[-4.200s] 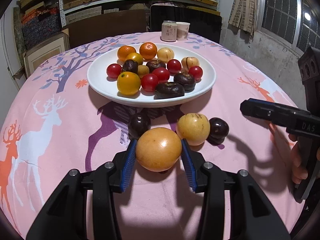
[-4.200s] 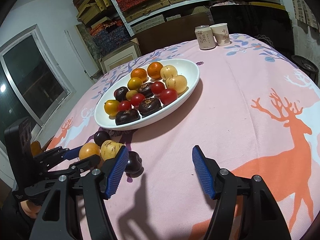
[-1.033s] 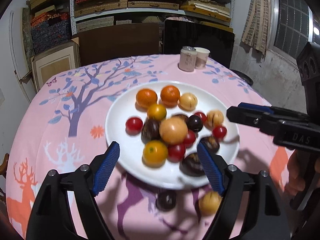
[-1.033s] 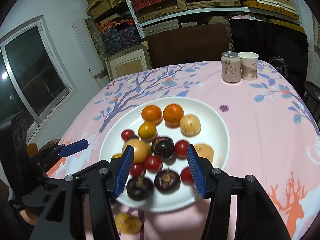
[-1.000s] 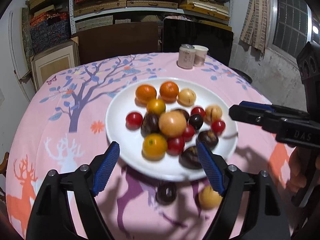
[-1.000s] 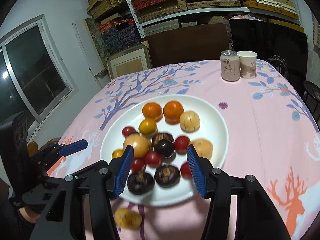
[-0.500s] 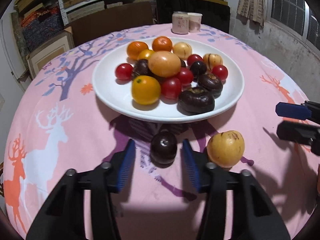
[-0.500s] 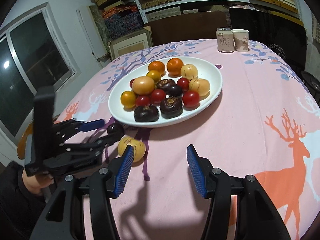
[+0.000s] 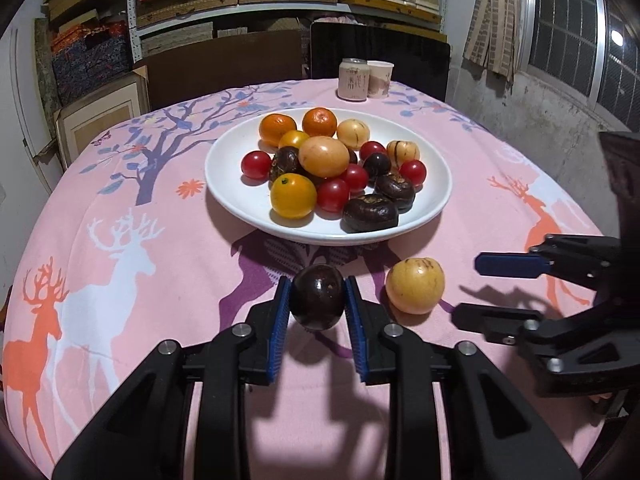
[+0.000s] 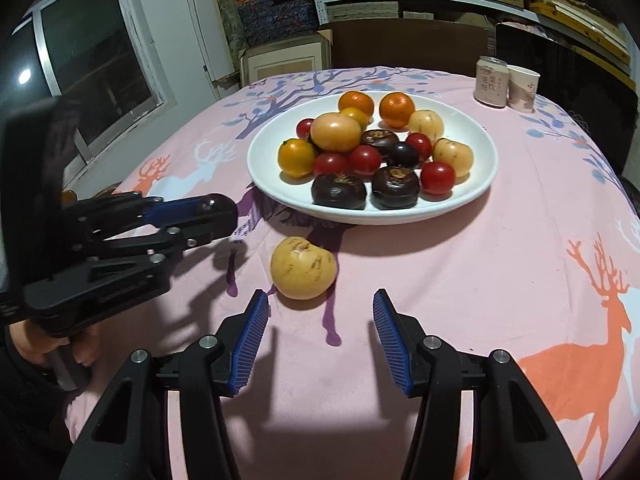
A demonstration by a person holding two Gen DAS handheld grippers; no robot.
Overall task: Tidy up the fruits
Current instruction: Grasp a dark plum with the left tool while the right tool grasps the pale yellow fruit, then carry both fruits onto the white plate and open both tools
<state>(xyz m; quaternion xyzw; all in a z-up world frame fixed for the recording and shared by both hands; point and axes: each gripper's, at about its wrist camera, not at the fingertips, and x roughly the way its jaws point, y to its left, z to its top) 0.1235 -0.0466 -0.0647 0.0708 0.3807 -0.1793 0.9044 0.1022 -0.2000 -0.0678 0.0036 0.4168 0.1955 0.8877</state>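
Note:
A white plate (image 9: 236, 196) in the table's middle holds several fruits: oranges, yellow ones, red tomatoes, dark purple ones. My left gripper (image 9: 318, 304) is shut on a dark purple fruit (image 9: 318, 298), just in front of the plate. A yellow speckled fruit (image 9: 415, 285) lies on the cloth to its right. In the right wrist view that yellow fruit (image 10: 303, 268) lies just ahead of my open, empty right gripper (image 10: 320, 320). The plate (image 10: 472, 196) is beyond, and the left gripper (image 10: 208, 216) with the dark fruit shows at left.
A pink tablecloth (image 9: 120, 240) with deer and tree prints covers the round table. A can (image 9: 353, 79) and a paper cup (image 9: 380, 79) stand at the far edge. Chairs and shelves stand behind the table. The right gripper (image 9: 500, 288) shows at right in the left wrist view.
My left gripper has closed on the dark purple fruit that lay between its fingers. My right gripper has moved closer to the yellow fruit on the cloth.

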